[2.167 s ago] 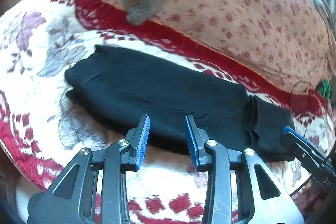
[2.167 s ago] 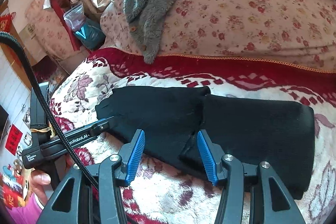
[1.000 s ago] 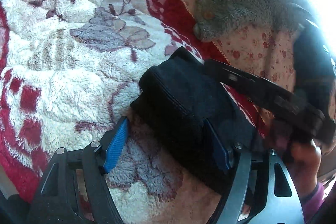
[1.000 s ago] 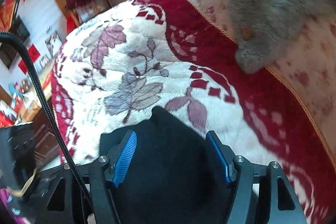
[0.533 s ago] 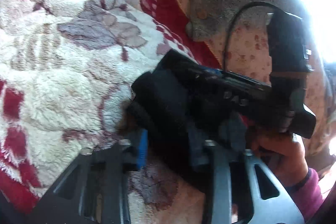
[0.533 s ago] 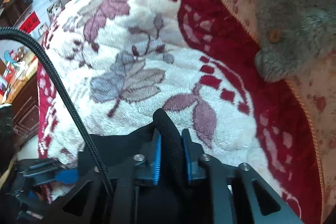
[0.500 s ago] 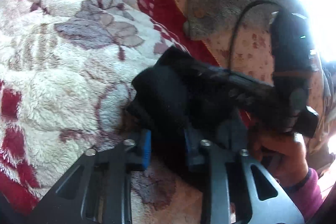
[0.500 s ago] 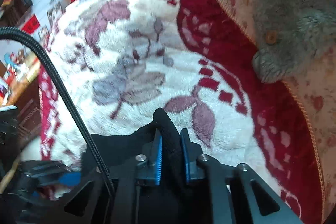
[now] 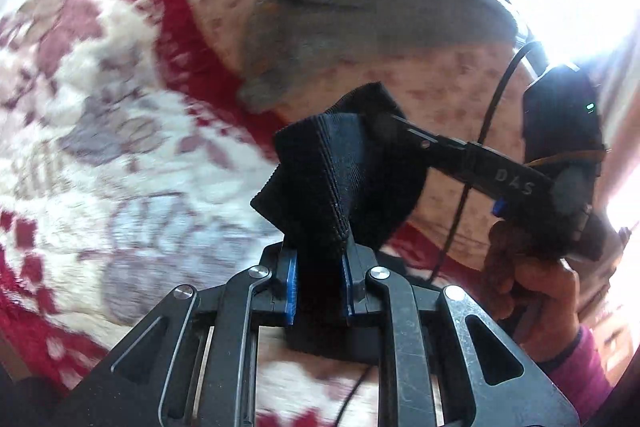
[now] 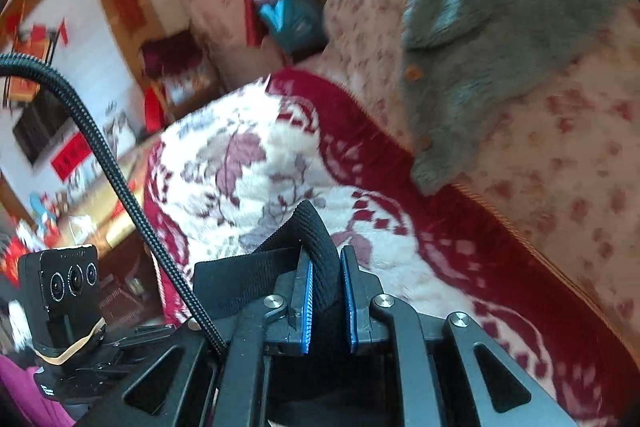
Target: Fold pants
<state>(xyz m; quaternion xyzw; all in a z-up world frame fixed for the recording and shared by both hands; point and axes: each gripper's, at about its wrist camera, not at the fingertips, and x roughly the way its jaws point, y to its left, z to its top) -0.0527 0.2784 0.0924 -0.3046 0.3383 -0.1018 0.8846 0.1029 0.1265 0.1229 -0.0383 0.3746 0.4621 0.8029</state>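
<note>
The black pants (image 9: 340,171) are lifted off the bed, bunched between both grippers. My left gripper (image 9: 318,261) is shut on a thick fold of the pants, which rises above its blue pads. The right gripper shows in the left wrist view (image 9: 390,125), its tip clamped on the upper edge of the same cloth. In the right wrist view my right gripper (image 10: 325,263) is shut on a ribbed black edge of the pants (image 10: 316,227). The rest of the pants hangs below, hidden.
A white and red flowered blanket (image 10: 248,163) covers the bed. A grey fuzzy garment (image 10: 512,7) with buttons lies on the pink flowered quilt (image 10: 560,155) behind. A teal bag (image 10: 288,15) sits at the far end. The left gripper's camera block (image 10: 60,291) is at the lower left.
Both grippers, shut on the end of the pants, have lifted it off the blanket. The views have swung up and the cloth now hangs in the air.
</note>
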